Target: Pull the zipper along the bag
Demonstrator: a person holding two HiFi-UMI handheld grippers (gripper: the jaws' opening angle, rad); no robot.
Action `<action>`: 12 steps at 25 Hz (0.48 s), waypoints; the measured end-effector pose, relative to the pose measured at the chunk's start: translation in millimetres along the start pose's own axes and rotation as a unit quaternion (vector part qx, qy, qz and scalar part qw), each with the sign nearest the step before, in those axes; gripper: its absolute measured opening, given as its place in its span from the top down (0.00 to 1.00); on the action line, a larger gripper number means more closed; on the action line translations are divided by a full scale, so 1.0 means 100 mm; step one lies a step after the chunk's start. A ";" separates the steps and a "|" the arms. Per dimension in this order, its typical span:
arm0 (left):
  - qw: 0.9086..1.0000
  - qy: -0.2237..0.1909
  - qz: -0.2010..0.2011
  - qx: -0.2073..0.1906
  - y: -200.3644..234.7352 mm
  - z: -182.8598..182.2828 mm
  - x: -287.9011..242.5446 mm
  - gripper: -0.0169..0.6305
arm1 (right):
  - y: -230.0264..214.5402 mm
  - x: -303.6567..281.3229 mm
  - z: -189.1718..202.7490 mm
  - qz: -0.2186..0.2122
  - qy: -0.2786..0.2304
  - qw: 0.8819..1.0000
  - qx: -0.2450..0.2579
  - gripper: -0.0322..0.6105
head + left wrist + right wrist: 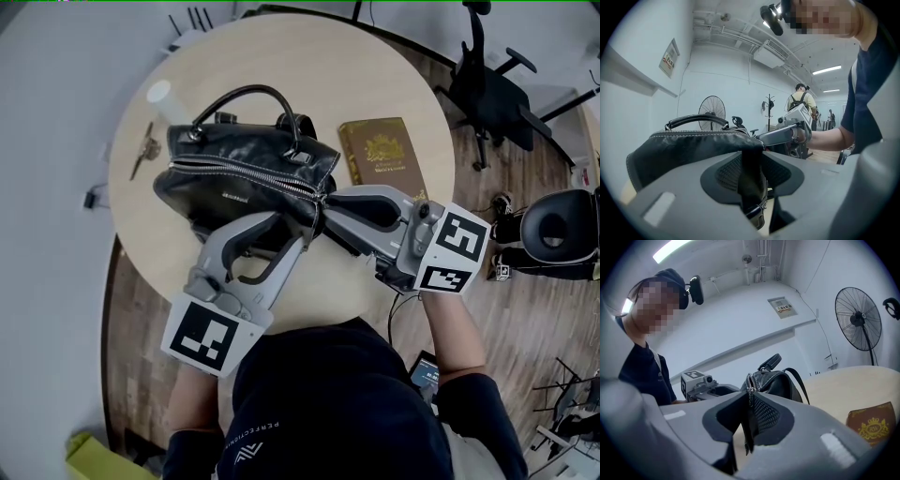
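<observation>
Right gripper (328, 208) is clenched, jaws almost together on a thin dark strip hanging off the end of the teeth. I take it for the zipper pull (747, 427), though the view in there is tight and I can't be sure. Left gripper (305, 225) is clamped too, pads pressing a thick fold of black leather with a small buckle, the end tab (751, 187) of the bag (234, 187). So both grippers meet at the same end of the bag, the end towards the near-right edge of the surface (281, 66), left coming in from the near side, right from the right side.

Here's what matters. The zipper (248, 173) runs lengthways along the top of the bag, away from both grippers, towards the left edge of the surface. The right gripper looks straight down that line, teeth rising right in front of it, so it's the one placed to travel. My read: the left anchors the tab while the right carries the pull along that axis, staying level with the bag's top. The bag sits about mid-surface, with a brown book (380, 150) just beside it on the right-edge side, out of that line.
</observation>
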State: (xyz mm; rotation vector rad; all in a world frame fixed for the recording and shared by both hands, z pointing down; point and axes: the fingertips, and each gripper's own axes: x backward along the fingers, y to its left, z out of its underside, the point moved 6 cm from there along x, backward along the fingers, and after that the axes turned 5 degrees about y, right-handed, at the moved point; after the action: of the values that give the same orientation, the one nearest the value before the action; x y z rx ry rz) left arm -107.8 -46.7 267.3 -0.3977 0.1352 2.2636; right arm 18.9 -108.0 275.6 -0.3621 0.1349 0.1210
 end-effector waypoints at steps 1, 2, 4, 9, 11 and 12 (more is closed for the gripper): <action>1.000 -0.001 0.000 0.000 0.00 0.00 0.00 0.74 | 0.00 0.00 0.00 -0.002 0.002 1.000 -0.005 0.89; 1.000 -0.001 -0.001 0.000 0.00 0.00 -0.01 0.74 | 0.00 0.00 0.00 -0.004 0.003 1.000 -0.010 0.89; 1.000 -0.002 -0.001 0.000 0.00 0.00 -0.01 0.74 | 0.00 0.00 0.00 -0.008 0.002 1.000 -0.014 0.89; 1.000 -0.002 -0.002 0.001 0.00 0.01 -0.01 0.75 | -0.04 0.01 0.00 -0.027 -0.007 0.998 -0.049 0.89; 1.000 -0.002 -0.002 0.001 0.00 0.01 -0.01 0.75 | -0.06 0.00 -0.01 -0.038 -0.005 0.997 -0.073 0.89; 1.000 -0.002 -0.001 0.001 0.00 0.01 -0.01 0.75 | -0.06 -0.01 -0.01 -0.044 -0.004 0.995 -0.084 0.89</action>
State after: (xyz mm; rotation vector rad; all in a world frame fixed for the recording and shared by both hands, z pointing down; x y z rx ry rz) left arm -107.4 -46.4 268.5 -0.3910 0.1355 2.2617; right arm 19.1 -114.4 276.8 -0.5354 0.1017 0.0466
